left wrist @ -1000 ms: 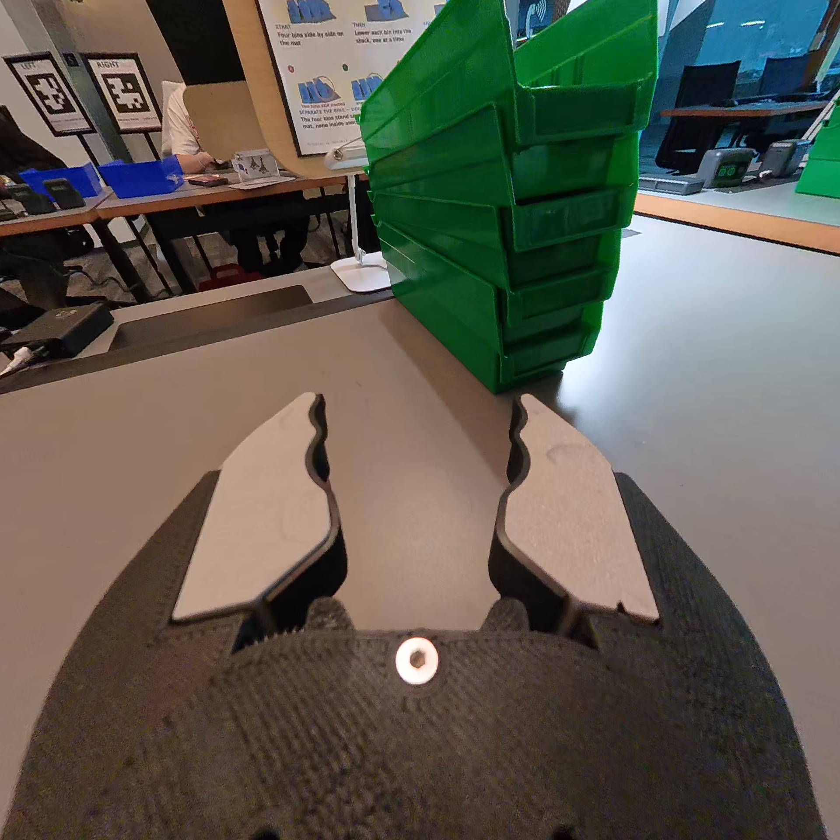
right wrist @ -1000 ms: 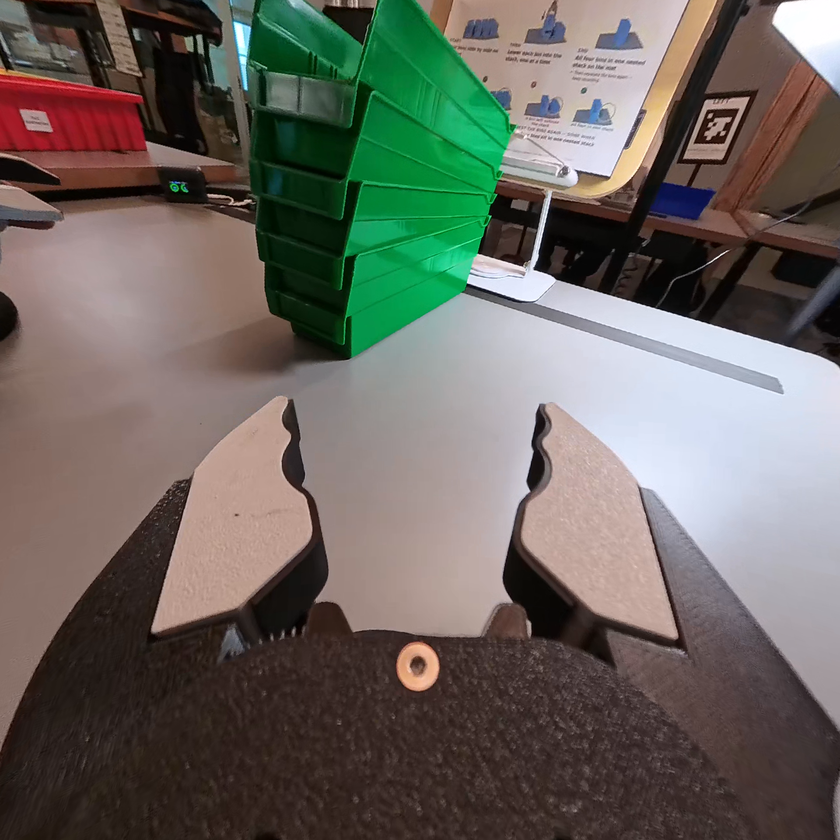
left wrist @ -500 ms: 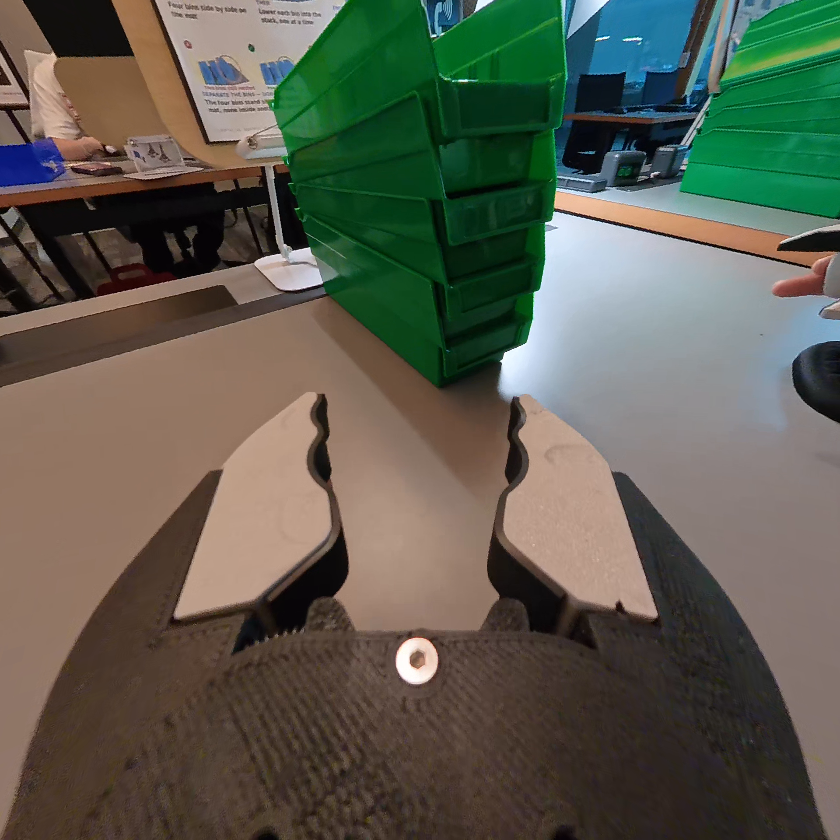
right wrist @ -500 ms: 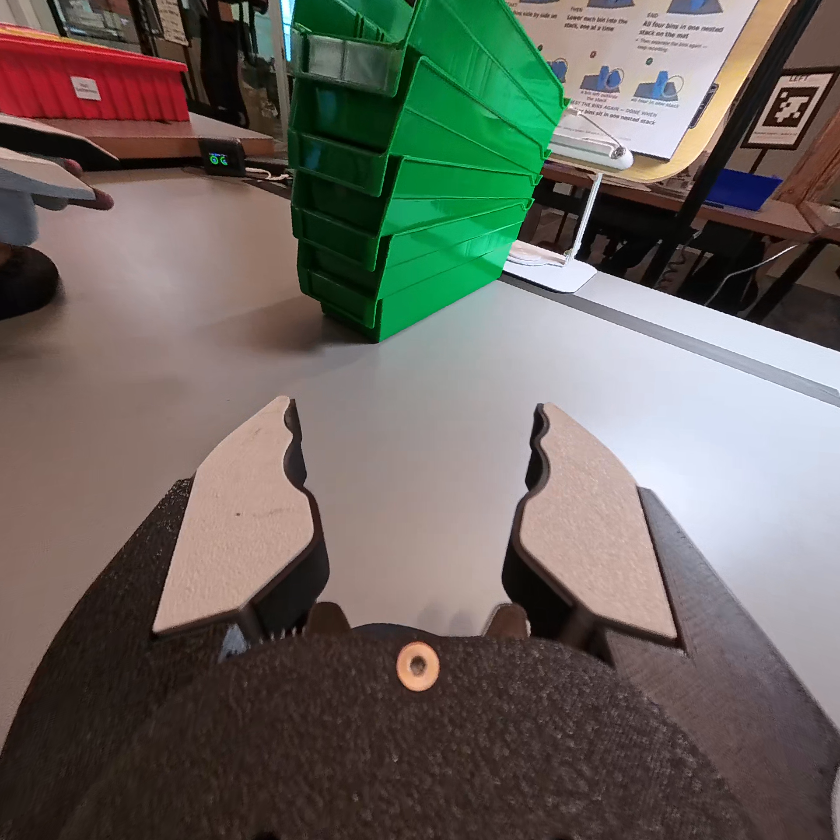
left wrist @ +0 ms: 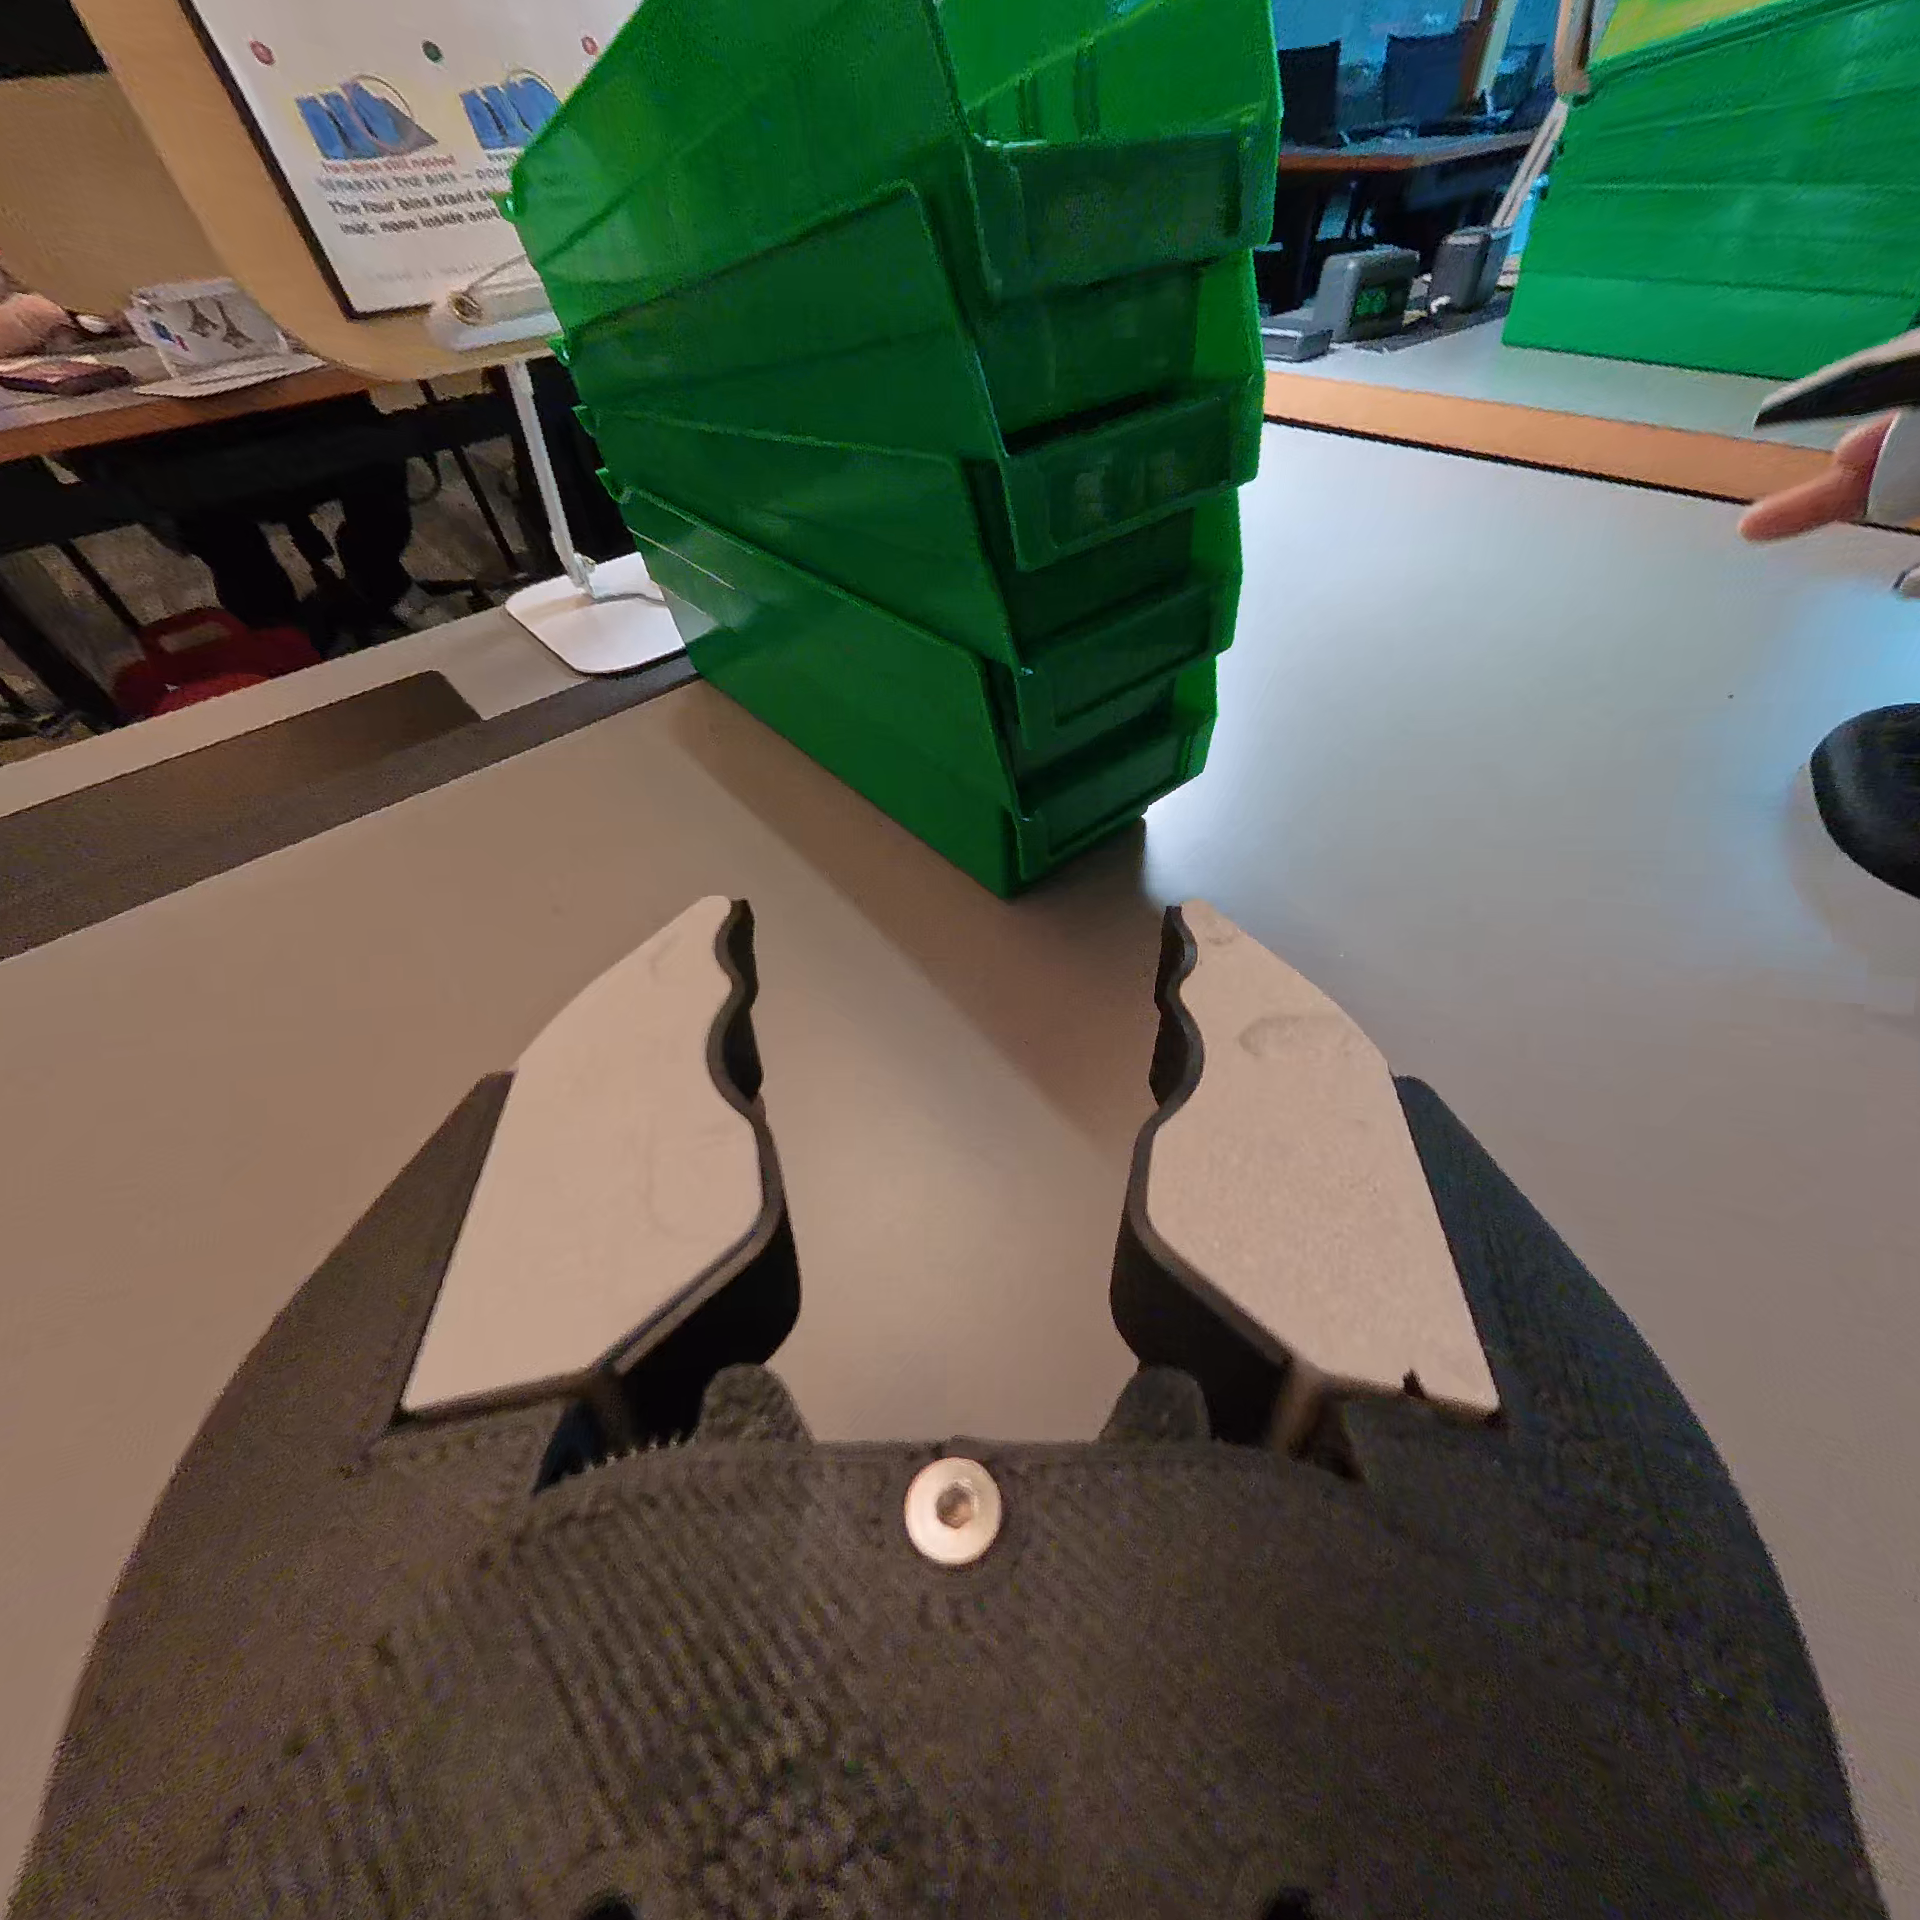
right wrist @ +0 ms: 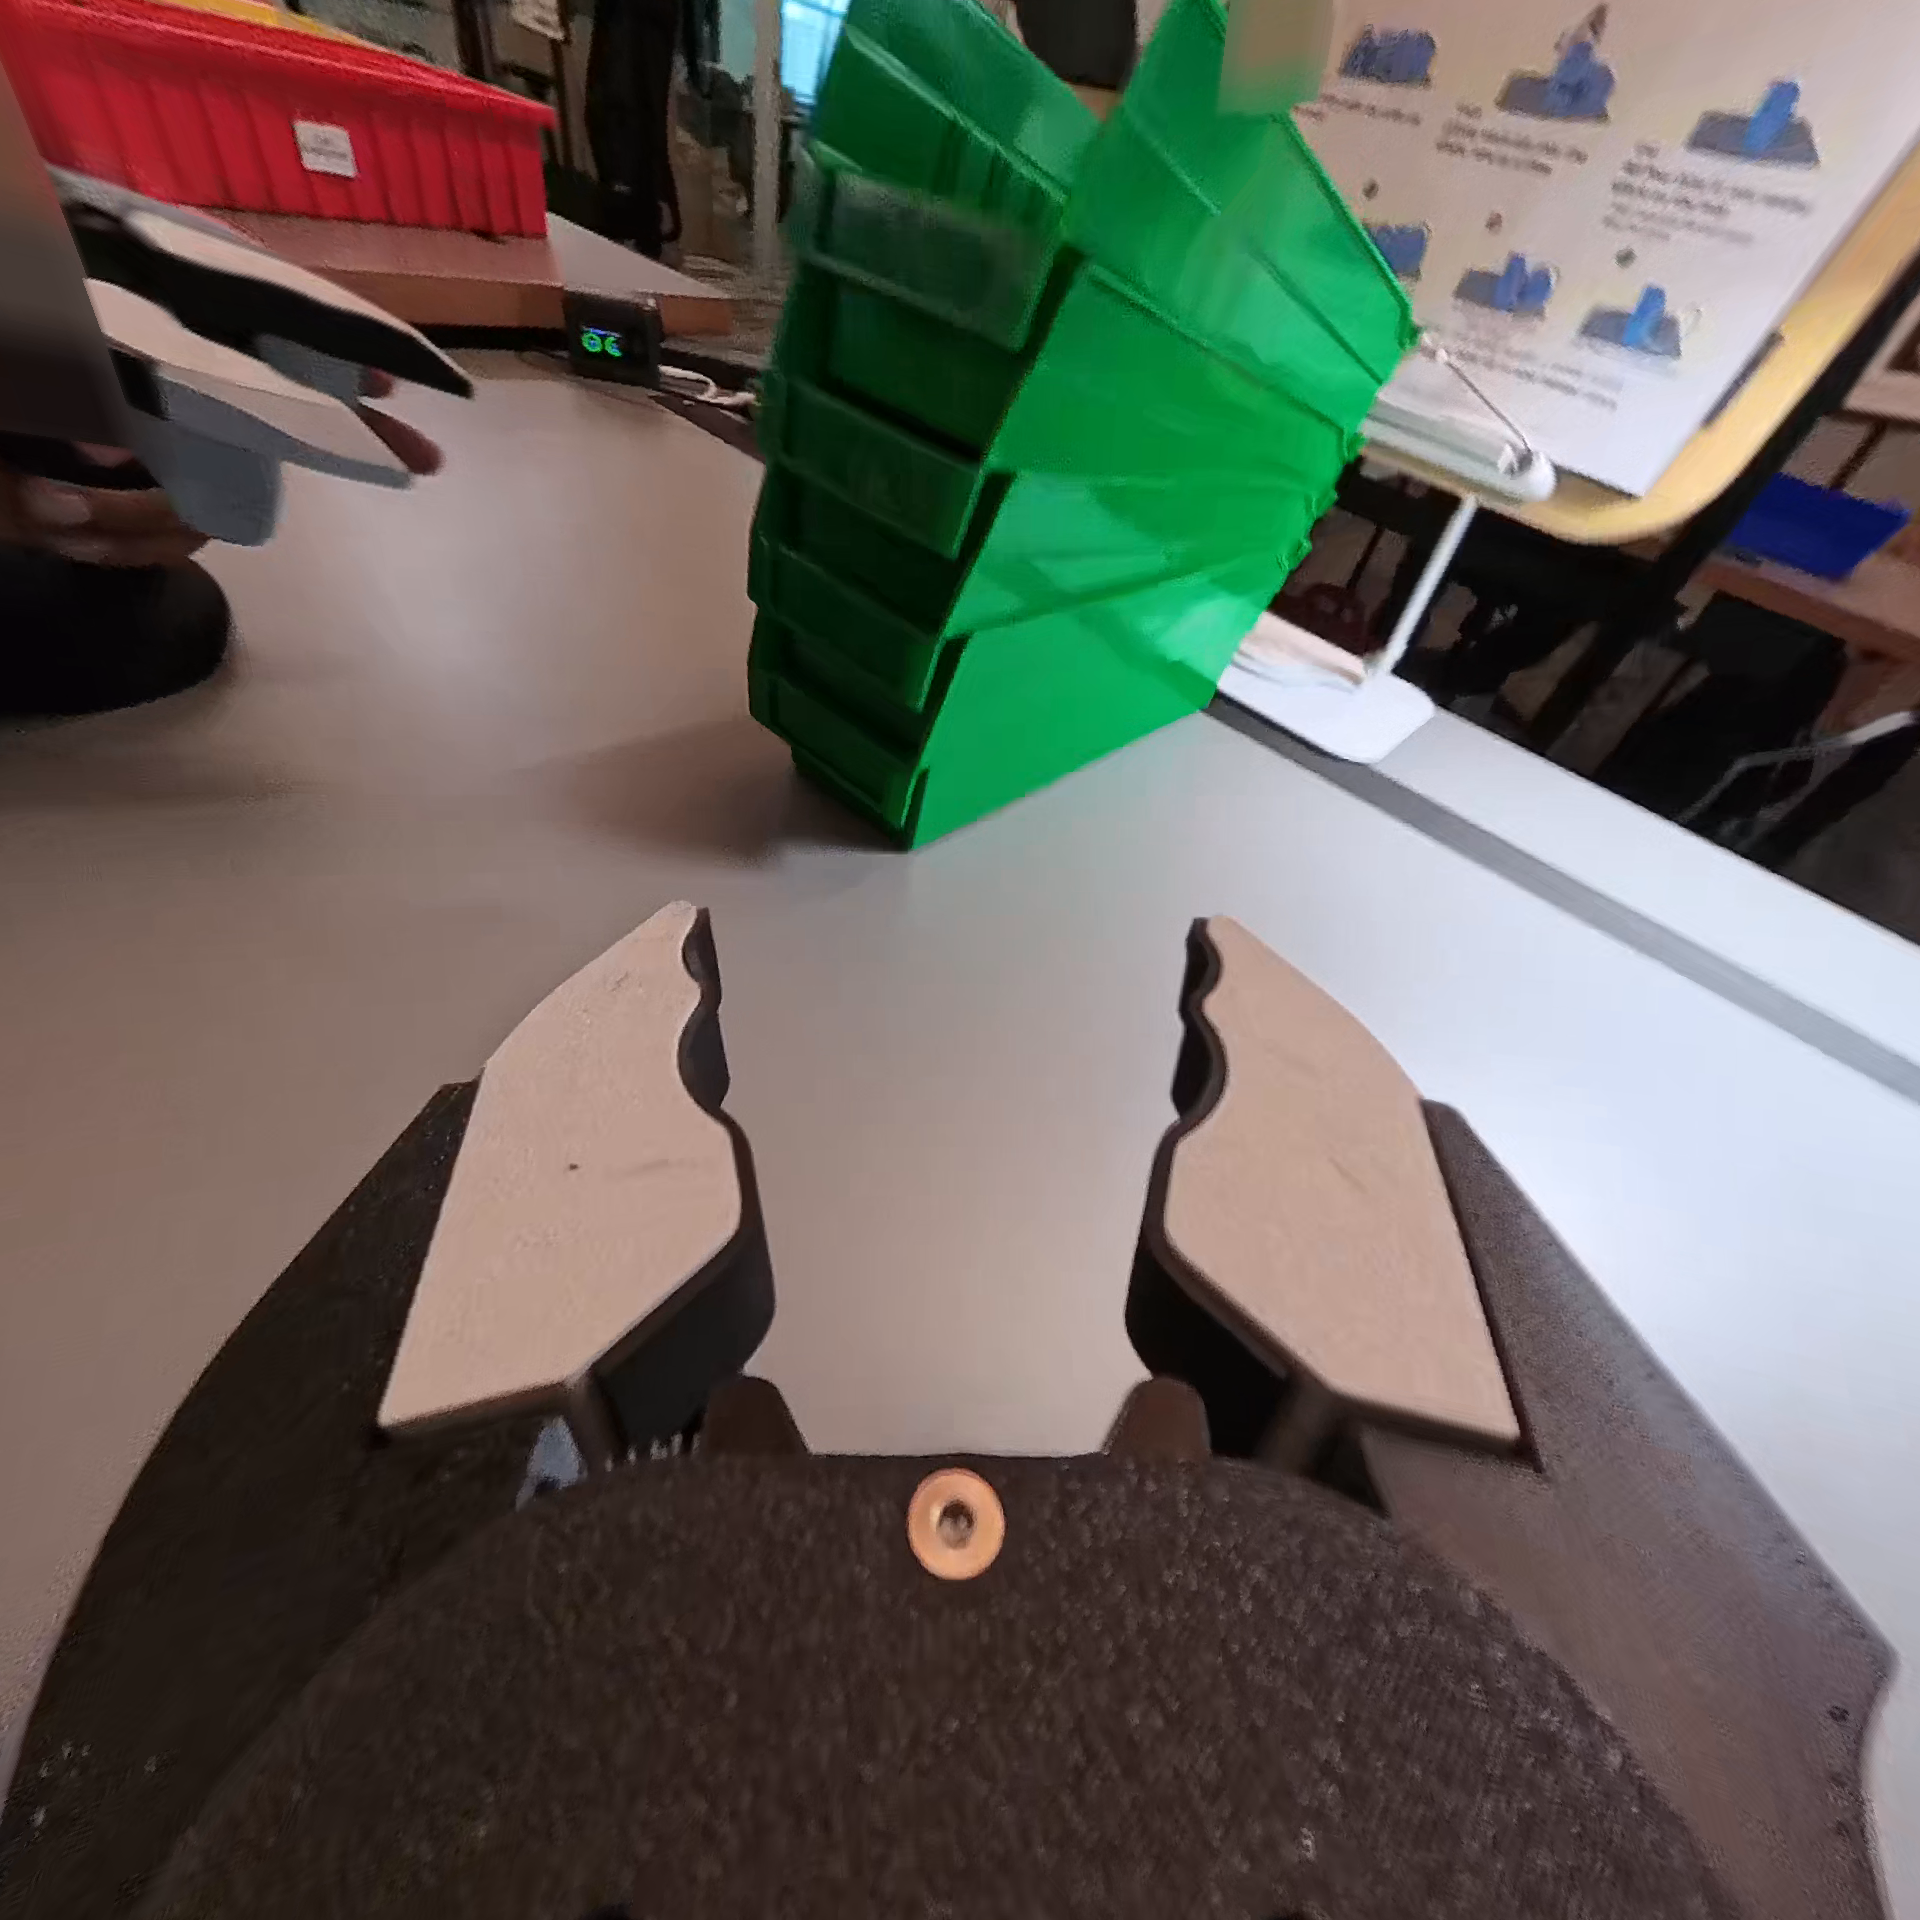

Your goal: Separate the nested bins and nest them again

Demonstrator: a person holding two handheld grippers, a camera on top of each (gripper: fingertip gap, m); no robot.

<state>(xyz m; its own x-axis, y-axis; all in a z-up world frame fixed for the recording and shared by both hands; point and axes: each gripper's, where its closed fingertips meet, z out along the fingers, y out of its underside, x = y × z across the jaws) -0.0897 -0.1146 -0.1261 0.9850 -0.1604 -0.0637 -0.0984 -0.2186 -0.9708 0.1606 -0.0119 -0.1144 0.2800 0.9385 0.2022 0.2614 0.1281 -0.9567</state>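
In the left wrist view, the left gripper (left wrist: 956, 925) is hovering low over the grey counter (left wrist: 1507, 727), jaws spread wide and empty, lined up on the near corner of the stack of nested green bins (left wrist: 935, 436) at upper centre, likely to reach it. In the right wrist view, the right gripper (right wrist: 948, 930) is also gaping wide and empty, the stack (right wrist: 1039, 468) upper centre. Against the earlier frames, both are sitting nearer the bins.
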